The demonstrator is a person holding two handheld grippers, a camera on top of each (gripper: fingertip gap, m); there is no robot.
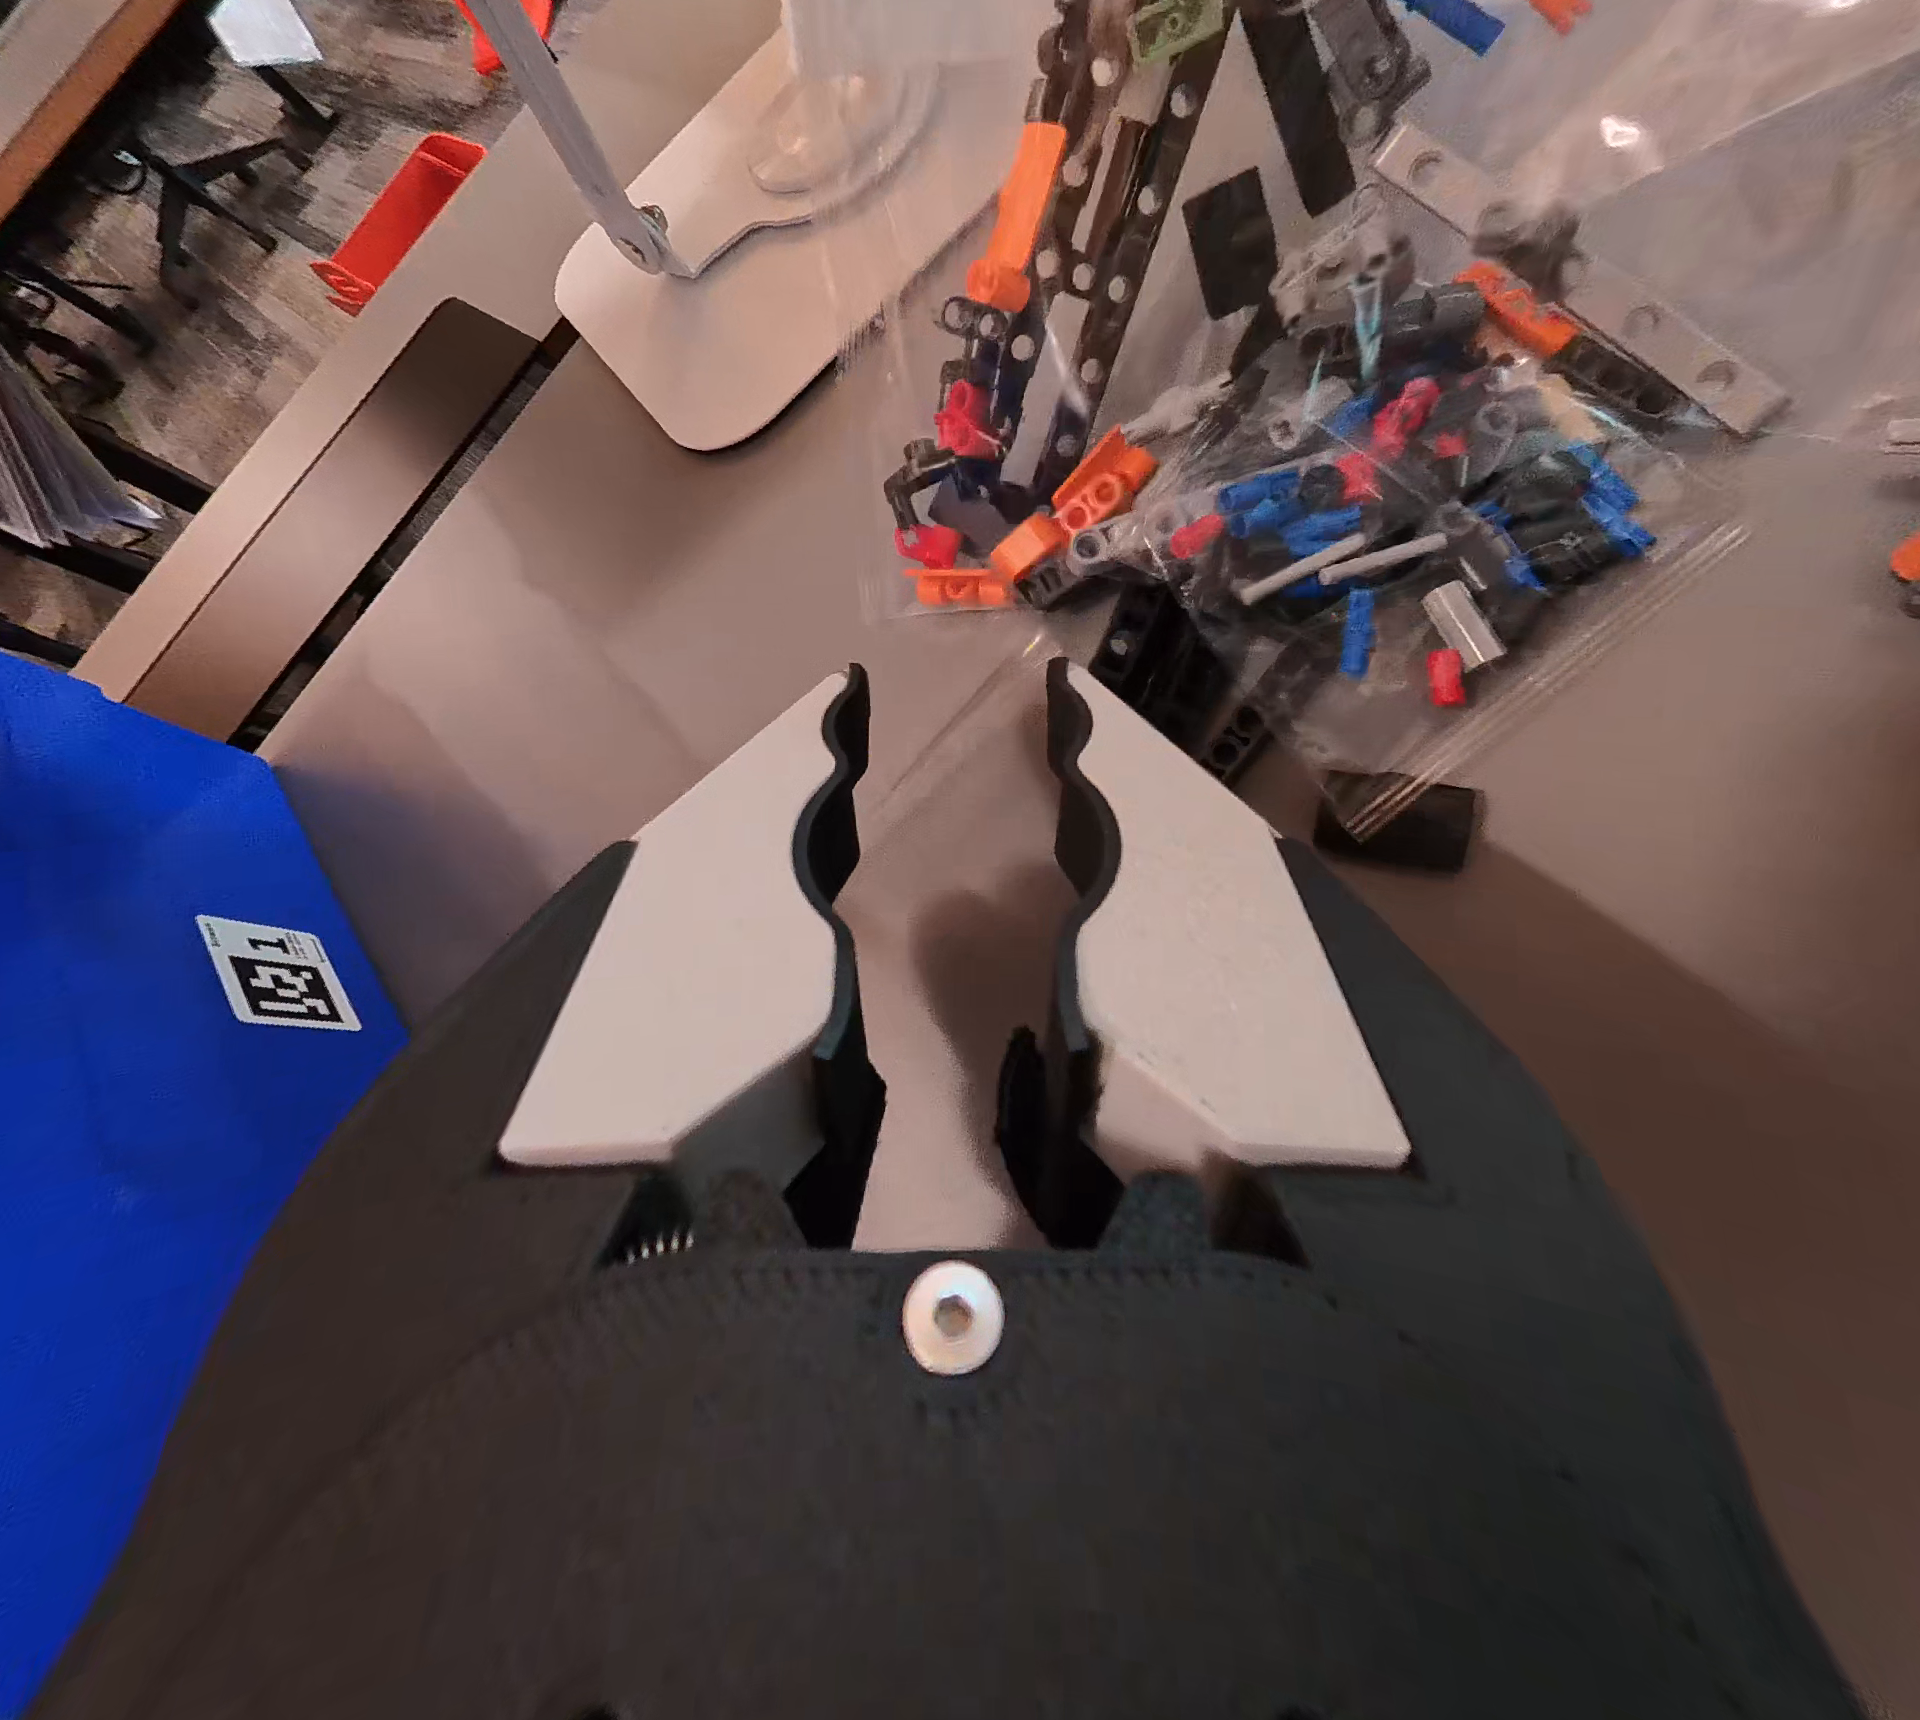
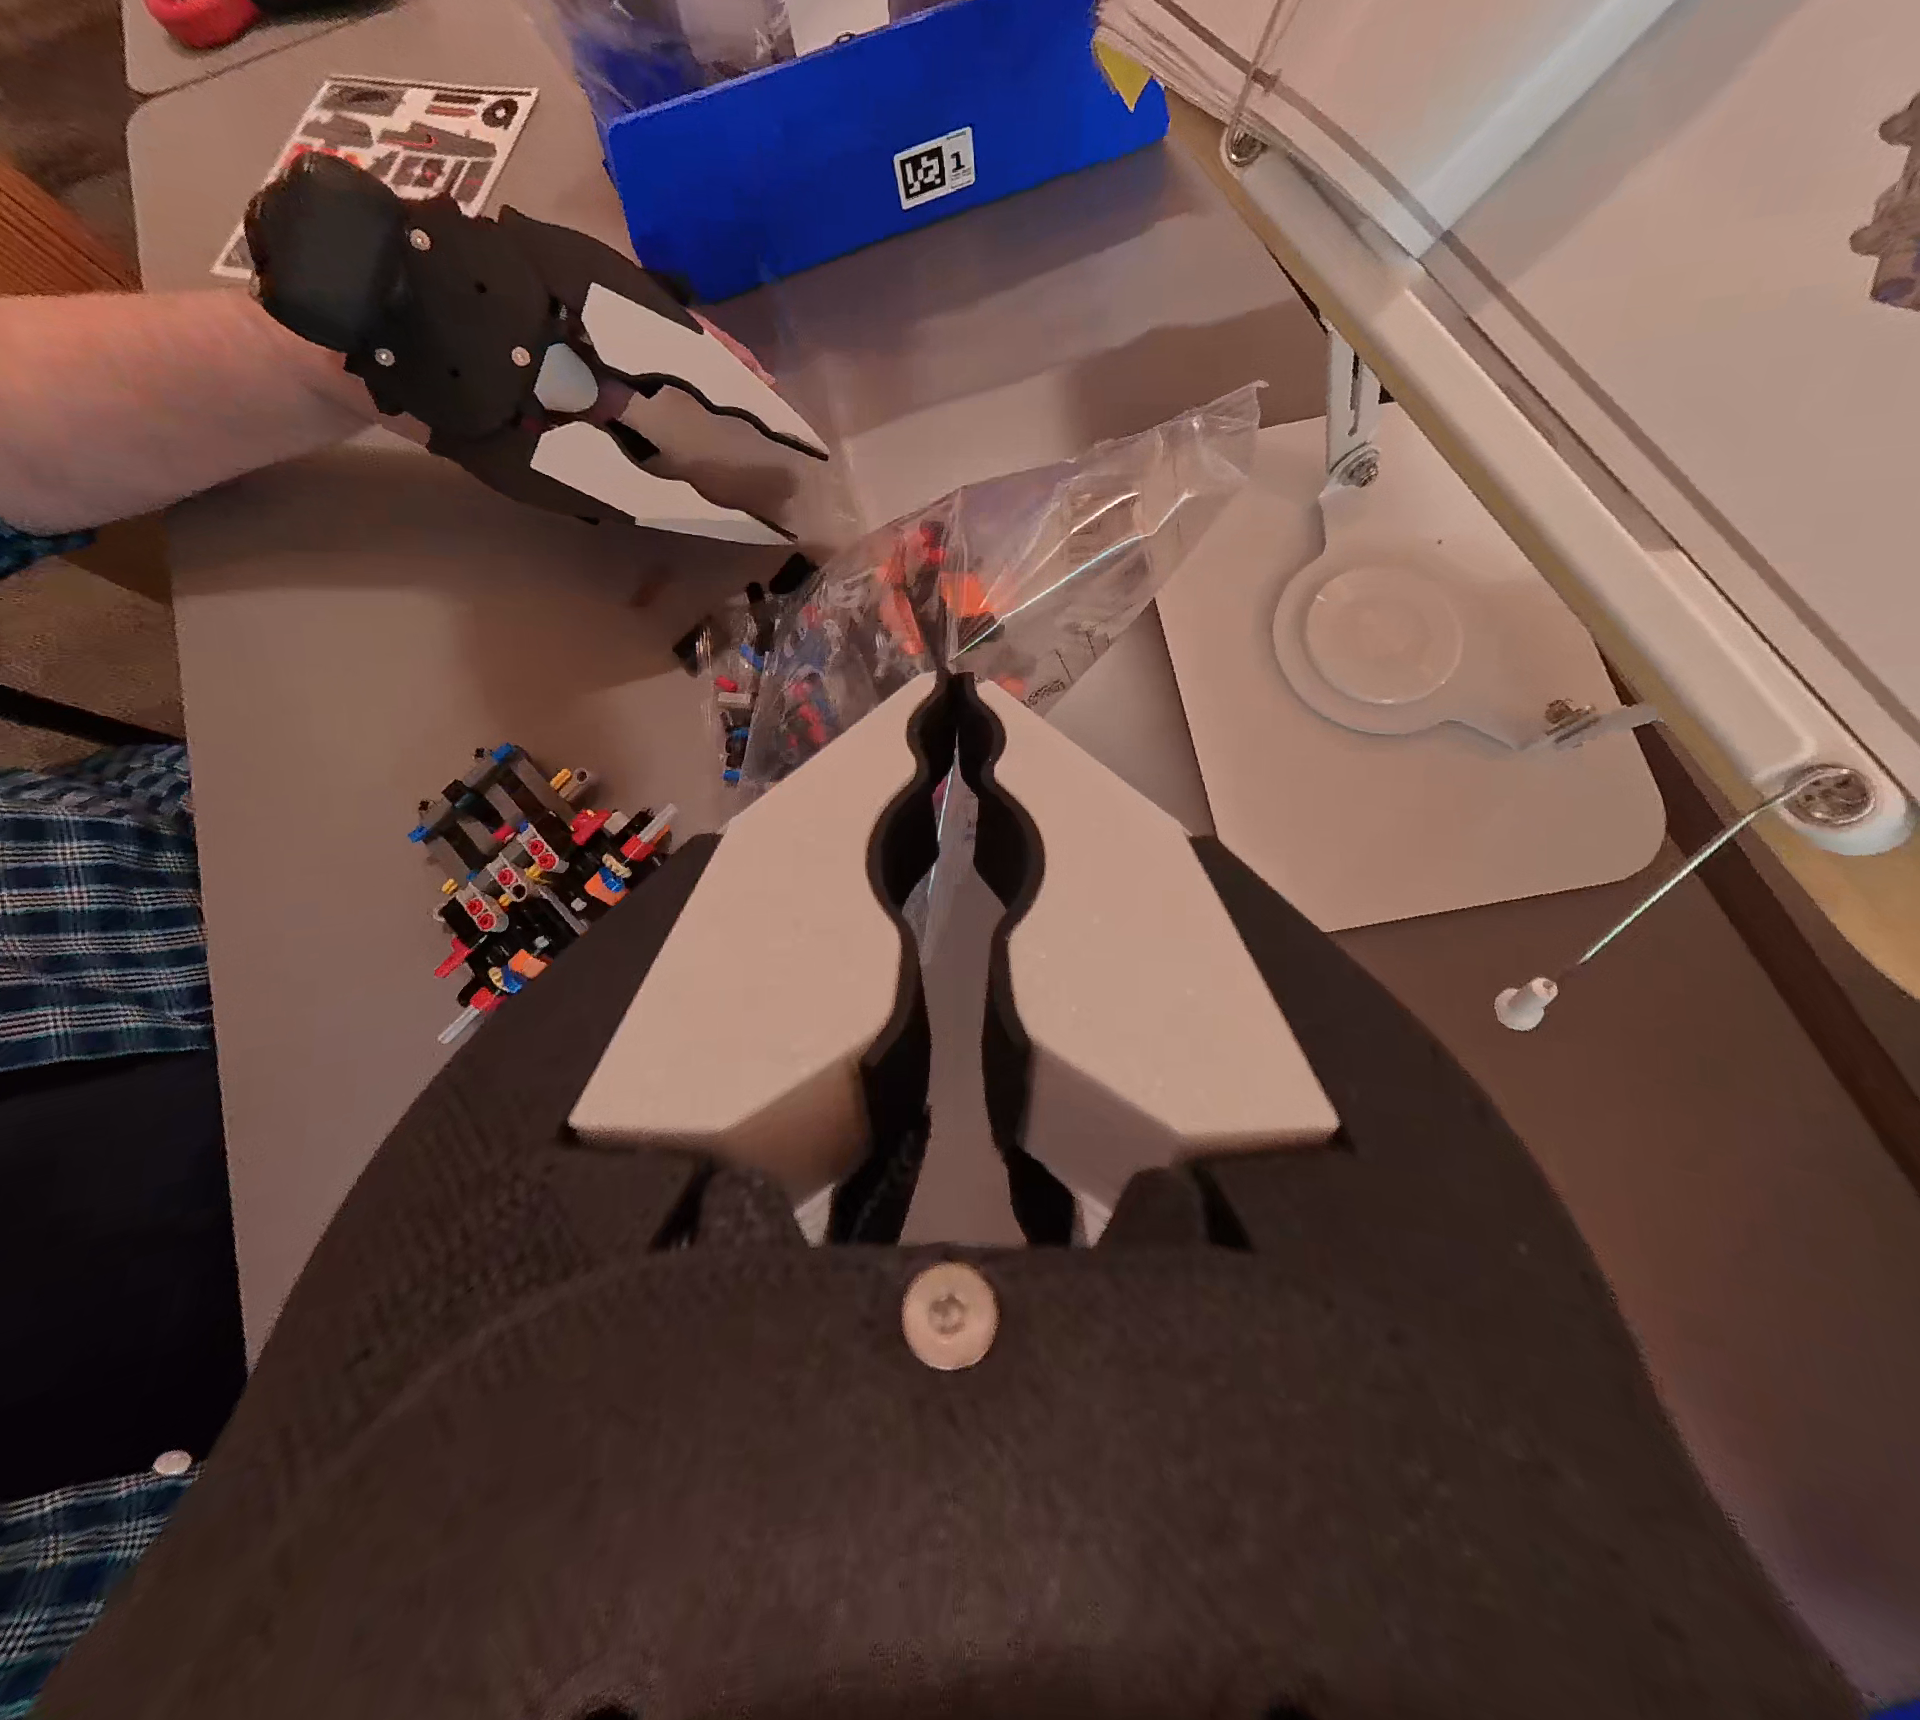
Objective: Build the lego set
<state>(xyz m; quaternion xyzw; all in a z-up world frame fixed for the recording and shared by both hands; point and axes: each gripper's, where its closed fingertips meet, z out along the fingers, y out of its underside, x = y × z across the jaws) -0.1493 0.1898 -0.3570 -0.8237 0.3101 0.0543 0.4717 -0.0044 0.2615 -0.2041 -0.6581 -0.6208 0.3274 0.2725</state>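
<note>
- The right gripper (image 2: 954, 694) pinches the clear bag of lego pieces (image 2: 997, 558), lifting it just beside the blue bin (image 2: 831, 153).
- The left gripper (image 1: 954, 683) hangs spread and empty, nearer that bin.
- A part-built model (image 2: 530, 870) sits farther from it.

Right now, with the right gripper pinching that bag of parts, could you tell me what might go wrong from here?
1. The right gripper is shut on only a thin fold of the clear bag; the film could slip or tear.
2. Loose pieces already lie outside the bag's edge, so lifting may spill more across the table.
3. The left gripper is open and empty, so nothing steadies the bag.
</note>
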